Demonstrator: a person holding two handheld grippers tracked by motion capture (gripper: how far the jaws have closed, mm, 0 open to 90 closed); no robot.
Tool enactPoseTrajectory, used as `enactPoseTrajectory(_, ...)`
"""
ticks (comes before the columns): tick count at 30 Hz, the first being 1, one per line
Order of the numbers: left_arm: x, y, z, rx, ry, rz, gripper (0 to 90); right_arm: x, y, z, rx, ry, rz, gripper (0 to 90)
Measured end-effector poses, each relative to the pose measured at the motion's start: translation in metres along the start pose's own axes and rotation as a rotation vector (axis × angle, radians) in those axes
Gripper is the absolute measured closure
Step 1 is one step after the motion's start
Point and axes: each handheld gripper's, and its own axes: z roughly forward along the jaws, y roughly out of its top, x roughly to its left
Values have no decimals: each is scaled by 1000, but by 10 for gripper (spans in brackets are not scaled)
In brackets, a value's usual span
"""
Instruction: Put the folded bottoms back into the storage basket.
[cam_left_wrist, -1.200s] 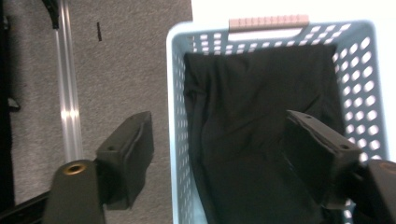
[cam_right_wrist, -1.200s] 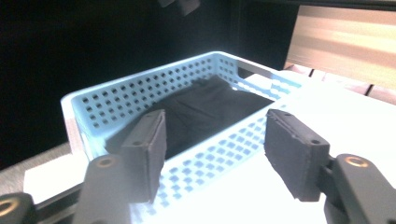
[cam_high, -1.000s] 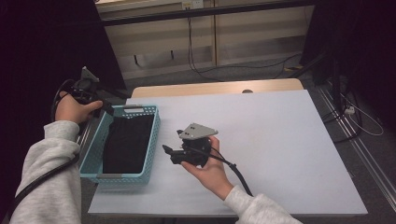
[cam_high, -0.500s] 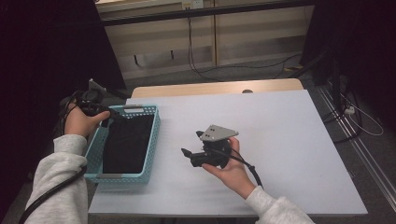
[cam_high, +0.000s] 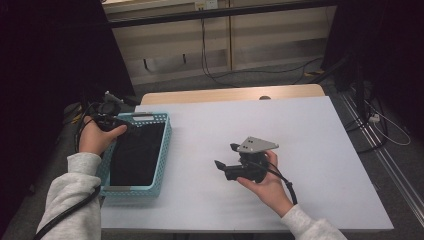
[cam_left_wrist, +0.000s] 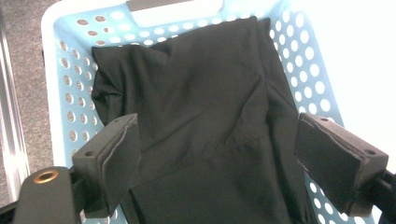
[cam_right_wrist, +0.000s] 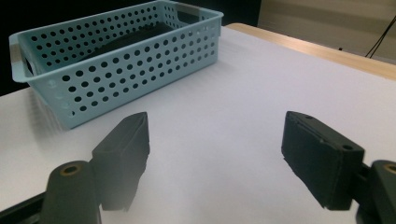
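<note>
Basket (cam_left_wrist: 56, 79): light blue plastic, smooth with a slight sheen, walls pierced by rows of round holes.
Cloth (cam_left_wrist: 205, 121): black fabric, matt, soft and creased, lying inside the basket.
Table top (cam_high: 280, 125): white, smooth and matt; a strip of pale wood (cam_high: 230, 94) with a smooth finish runs along its far edge.
Left gripper (cam_left_wrist: 232, 163) jaws: black, matt, with slightly rough pads.
Right gripper (cam_right_wrist: 219, 154) jaws: the same matt black, faintly grainy.
Plate (cam_high: 256, 145) on right gripper: grey, flat, dull metallic look.
Sleeves (cam_high: 75, 200): light grey knit cloth, soft and matt.
</note>
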Motion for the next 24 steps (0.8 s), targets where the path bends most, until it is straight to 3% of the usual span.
enactPoseTrajectory(12,-18,-6,8,-2,-40,31,142,-16,-19,-22,16,-37,8,226)
enactPoseTrajectory(15,-24,-7,9,-2,-53,62,140,-20,-24,-28,16,-45,15,226)
enactPoseTrajectory(24,-34,-12,14,-4,-71,66,136,-29,-34,-39,16,-64,37,225)
